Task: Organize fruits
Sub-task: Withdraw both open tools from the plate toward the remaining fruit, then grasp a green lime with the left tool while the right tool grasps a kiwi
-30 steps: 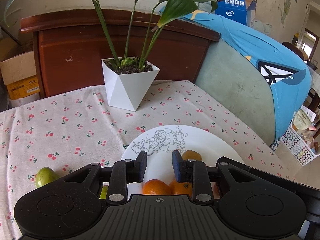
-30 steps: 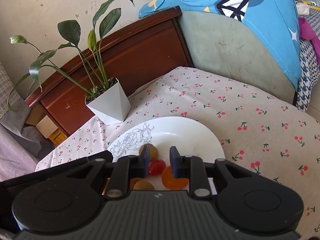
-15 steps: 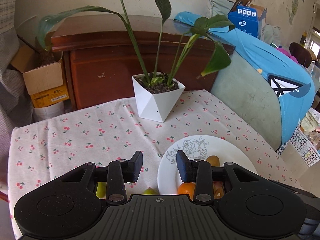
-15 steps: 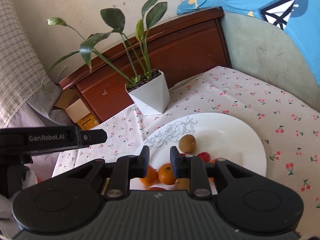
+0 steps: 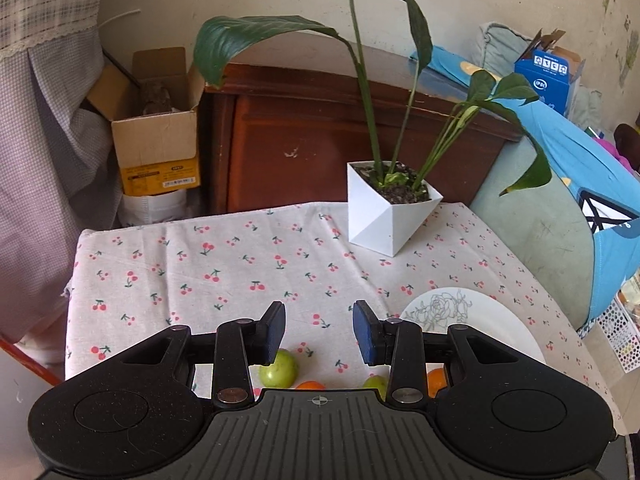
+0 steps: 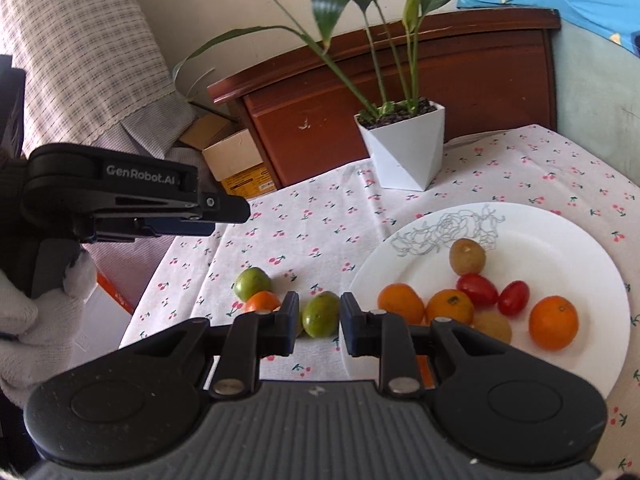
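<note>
A white plate (image 6: 568,240) with a rose drawing holds oranges (image 6: 553,322), two red tomatoes (image 6: 478,289) and brown kiwis (image 6: 467,256). On the cherry-print cloth left of it lie two green fruits (image 6: 252,283) (image 6: 320,314) and a small orange (image 6: 262,302). My right gripper (image 6: 319,326) is open, its jaws either side of the nearer green fruit. My left gripper (image 5: 319,334) is open and empty above the cloth, with a green fruit (image 5: 279,368) below it; it also shows in the right wrist view (image 6: 224,210).
A white faceted pot (image 5: 390,216) with a tall leafy plant stands at the table's back. Behind it is a brown wooden headboard (image 5: 304,132). A cardboard box (image 5: 158,144) sits back left. Blue bedding (image 5: 592,184) lies to the right.
Both grippers have swung left, away from the plate and toward the loose fruits on the cloth. The left jaws have opened wider.
</note>
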### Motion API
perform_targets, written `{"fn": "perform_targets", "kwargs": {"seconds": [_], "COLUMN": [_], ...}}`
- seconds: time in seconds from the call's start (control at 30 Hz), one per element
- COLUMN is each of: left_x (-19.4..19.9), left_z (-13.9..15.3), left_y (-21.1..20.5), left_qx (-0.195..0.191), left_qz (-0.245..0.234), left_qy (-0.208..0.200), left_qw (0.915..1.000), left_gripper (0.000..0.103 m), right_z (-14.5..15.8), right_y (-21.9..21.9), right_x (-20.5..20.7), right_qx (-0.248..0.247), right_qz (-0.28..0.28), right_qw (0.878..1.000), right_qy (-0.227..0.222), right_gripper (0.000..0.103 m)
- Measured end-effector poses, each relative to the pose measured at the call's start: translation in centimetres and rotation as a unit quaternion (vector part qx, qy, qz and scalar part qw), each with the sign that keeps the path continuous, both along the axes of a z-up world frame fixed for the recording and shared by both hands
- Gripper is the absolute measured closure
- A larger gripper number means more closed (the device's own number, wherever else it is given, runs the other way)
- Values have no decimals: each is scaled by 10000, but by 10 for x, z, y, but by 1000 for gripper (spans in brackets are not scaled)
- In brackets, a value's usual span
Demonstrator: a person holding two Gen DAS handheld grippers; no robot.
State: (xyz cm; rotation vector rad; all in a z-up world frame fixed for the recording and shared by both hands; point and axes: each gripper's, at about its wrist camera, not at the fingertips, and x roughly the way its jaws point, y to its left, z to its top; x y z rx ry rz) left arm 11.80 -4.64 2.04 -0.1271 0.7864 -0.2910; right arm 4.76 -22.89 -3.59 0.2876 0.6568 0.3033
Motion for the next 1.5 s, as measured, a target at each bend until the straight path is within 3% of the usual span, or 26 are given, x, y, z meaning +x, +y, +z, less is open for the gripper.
{"fn": "perform_targets", "kwargs": {"seconds": [0.27, 0.5, 1.2, 1.5], "left_x": [7, 14, 17, 16], "left_z": [-15, -36, -57, -57], "left_y": [12, 13, 5, 7], "left_qx": [28, 59, 234, 195], "left_qz": [136, 291, 202, 176], "left_qy": [200, 502, 720, 678], "left_qw": [9997, 9983, 9969, 9973], "left_gripper": [67, 67, 68, 70], "right_z": [-4, -10, -13, -23], "right_y": [30, 38, 61, 58], "right_x": [2, 9, 16, 21], "right_qx": [-468, -680, -1365, -1203], "right_qz": [399, 378, 638, 454], "right_qw": [9980, 9968, 9879, 9916], "right_qy": [-147, -195, -367, -124], "right_gripper": [78, 76, 73, 75]}}
